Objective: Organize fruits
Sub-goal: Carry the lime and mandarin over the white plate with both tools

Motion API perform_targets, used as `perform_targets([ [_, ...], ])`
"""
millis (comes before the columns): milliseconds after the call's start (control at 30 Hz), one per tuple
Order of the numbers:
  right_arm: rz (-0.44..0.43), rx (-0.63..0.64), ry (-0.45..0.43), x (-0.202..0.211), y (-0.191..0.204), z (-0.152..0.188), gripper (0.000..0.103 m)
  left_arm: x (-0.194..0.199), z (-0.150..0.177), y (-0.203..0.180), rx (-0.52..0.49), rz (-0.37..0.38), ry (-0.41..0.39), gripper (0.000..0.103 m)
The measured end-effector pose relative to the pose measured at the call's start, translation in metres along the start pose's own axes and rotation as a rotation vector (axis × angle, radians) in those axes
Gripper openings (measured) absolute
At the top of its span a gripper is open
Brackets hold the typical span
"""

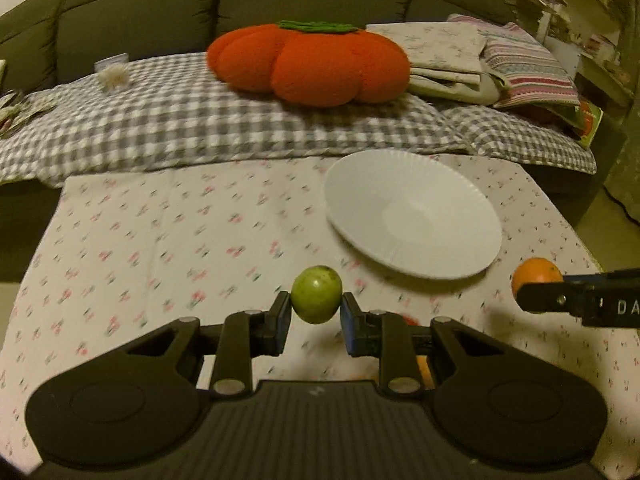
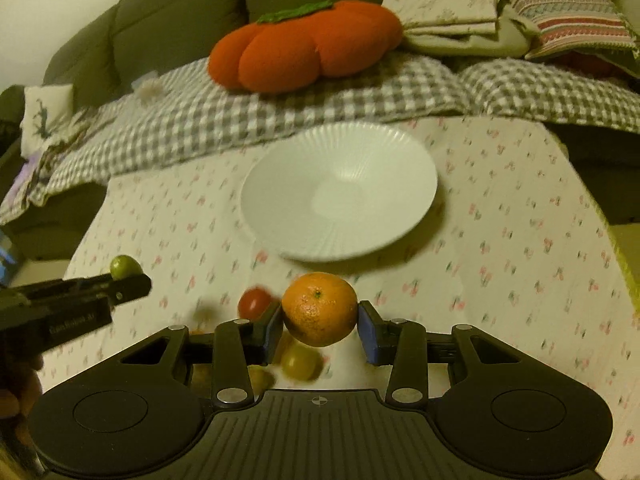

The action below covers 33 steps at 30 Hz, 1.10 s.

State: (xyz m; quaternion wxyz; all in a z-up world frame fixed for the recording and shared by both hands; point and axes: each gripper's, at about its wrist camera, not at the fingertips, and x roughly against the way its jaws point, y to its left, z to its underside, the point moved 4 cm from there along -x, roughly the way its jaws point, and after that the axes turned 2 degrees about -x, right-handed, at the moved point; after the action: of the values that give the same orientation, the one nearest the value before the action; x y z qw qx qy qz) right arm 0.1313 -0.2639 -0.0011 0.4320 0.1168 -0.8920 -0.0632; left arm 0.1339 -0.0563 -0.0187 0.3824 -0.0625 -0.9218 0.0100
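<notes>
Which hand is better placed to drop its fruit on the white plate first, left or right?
Probably right. The right gripper, shut on the orange, has the white plate almost straight ahead. The left gripper, shut on the green fruit, sees the plate off to its right.

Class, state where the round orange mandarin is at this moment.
In the right wrist view the round orange mandarin sits centre frame, clamped in the right gripper, lifted above the floral tablecloth, just in front of the white ribbed plate.
</notes>
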Motion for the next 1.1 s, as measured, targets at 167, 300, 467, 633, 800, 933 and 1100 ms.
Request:
perform_targets([
  [167,-0.009,0.0,-0.006,-0.014,-0.011,-0.025,0.039,-0.023,-0.02,-0.019,-0.028,0.036,-0.016,0.025],
  [300,0.028,0.008,-0.002,-0.031,-0.022,-0.038,0.039,-0.045,-0.031,-0.039,-0.085,0.055,-0.025,0.025],
  [467,0.053,0.006,0.013,-0.052,-0.034,-0.048,0.039,-0.073,-0.038,-0.056,-0.113,0.06,-0.013,0.025],
  [633,0.065,0.016,0.02,-0.068,-0.04,-0.057,0.039,-0.089,-0.043,-0.065,-0.159,0.069,-0.027,0.025],
  [800,0.079,0.02,0.025,-0.084,-0.048,-0.063,0.039,-0.109,-0.043,-0.065,-0.179,0.066,-0.011,0.025],
  [933,0.07,0.038,0.022,-0.093,-0.048,-0.064,0.039,-0.117,-0.04,-0.066,-0.199,0.073,-0.01,0.025],
  [1100,0.077,0.051,0.027,-0.1,-0.043,-0.064,0.04,-0.12,-0.041,-0.068,-0.202,0.075,-0.013,0.025],
])
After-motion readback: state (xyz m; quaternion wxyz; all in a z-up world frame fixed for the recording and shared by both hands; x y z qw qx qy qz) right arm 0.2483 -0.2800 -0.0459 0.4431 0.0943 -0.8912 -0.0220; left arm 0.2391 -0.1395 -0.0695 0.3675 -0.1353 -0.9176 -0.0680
